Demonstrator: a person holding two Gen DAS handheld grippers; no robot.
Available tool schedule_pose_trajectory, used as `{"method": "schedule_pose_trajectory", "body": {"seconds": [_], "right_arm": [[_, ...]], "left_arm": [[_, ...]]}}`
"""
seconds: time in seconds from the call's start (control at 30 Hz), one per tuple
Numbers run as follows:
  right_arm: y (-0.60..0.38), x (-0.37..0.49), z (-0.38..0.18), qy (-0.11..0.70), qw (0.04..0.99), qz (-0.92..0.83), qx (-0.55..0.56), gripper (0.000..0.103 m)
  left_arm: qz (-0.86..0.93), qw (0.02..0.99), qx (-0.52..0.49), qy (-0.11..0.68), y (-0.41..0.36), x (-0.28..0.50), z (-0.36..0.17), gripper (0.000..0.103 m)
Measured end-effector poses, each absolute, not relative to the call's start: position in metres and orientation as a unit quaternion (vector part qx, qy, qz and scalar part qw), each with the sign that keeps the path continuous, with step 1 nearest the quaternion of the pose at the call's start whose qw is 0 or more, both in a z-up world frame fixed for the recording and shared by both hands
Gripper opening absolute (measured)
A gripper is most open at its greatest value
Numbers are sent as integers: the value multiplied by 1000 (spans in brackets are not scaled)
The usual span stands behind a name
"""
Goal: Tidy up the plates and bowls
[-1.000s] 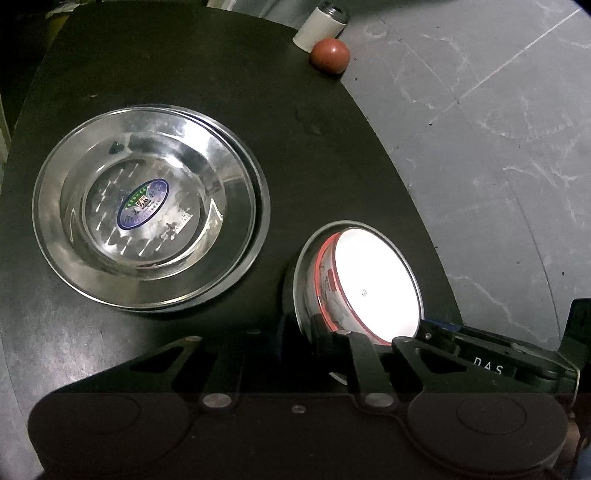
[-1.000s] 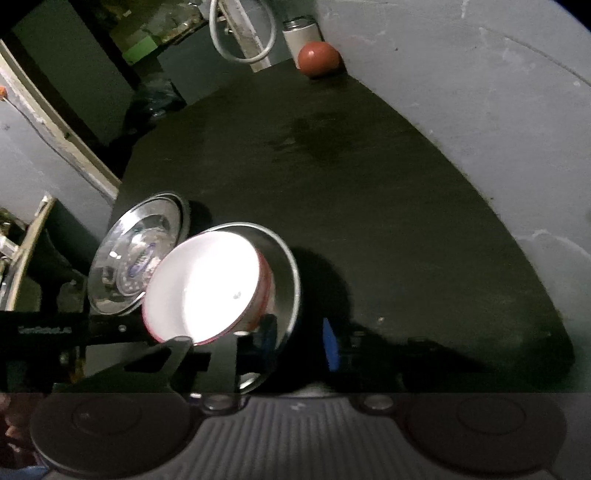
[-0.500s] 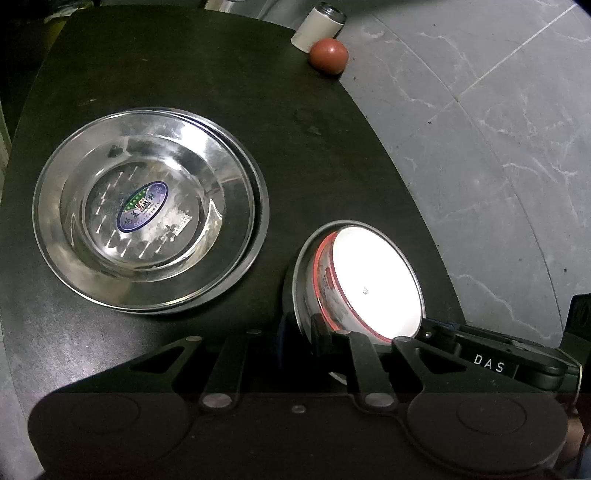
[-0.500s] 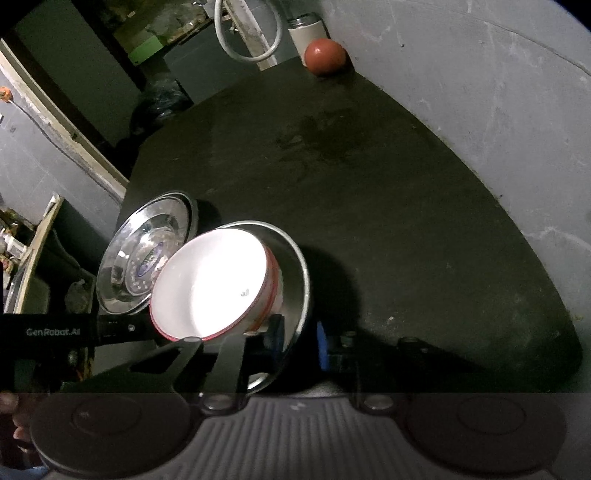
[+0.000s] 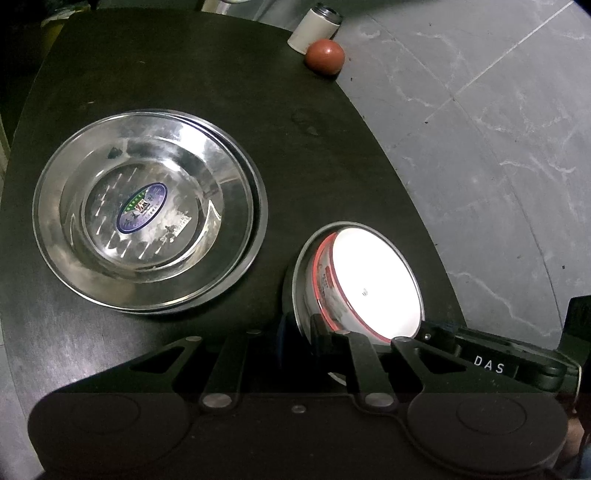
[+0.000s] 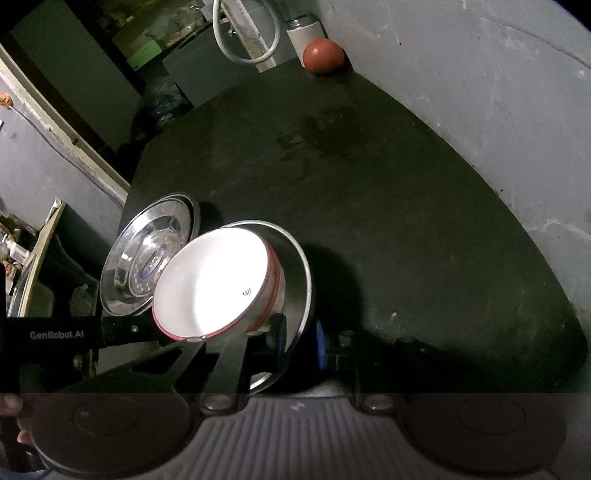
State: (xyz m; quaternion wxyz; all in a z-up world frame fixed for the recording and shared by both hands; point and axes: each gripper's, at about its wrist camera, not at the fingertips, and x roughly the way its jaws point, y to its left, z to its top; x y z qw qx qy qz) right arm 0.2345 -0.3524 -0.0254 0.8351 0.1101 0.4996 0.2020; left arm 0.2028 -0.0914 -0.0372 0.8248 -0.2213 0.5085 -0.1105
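A white bowl with a red rim (image 5: 373, 284) sits inside a small steel bowl (image 5: 301, 273), both held above the dark table. My left gripper (image 5: 301, 332) is shut on the steel bowl's near rim. My right gripper (image 6: 299, 339) is shut on the same steel bowl (image 6: 295, 266) from the opposite side; the white bowl (image 6: 214, 284) shows bright inside it. Two stacked steel plates (image 5: 147, 229) lie on the table at the left, seen also in the right wrist view (image 6: 147, 254).
A red ball (image 5: 324, 56) and a white canister (image 5: 314, 27) stand at the table's far edge. The dark table (image 5: 221, 92) ends in a curved edge on the right, with grey tiled floor (image 5: 498, 147) beyond. Clutter and a hose lie behind the table (image 6: 236, 33).
The nested bowls, held by both grippers, have shifted slightly. In the right wrist view the table and plates have drifted a little to the right and down. The stacked plates have not moved.
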Motion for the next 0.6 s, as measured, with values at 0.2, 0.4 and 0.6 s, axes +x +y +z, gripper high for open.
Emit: {"method": "schedule_pose_trajectory", "body": {"seconds": [0.2,0.4,0.6], "right_arm": [[-353,232,-26,497,836,203,111,19],[-354,228,-20,485,844,200,111,19],[-355,226,-11,474,850,199,116,19]], "left_arm": [[-116,830,-216,501,-93,200,-34,14],[-126,836,-207,492,-96,200,-25,14],[-128,838,-203,489,-95,202,-19,14]]}}
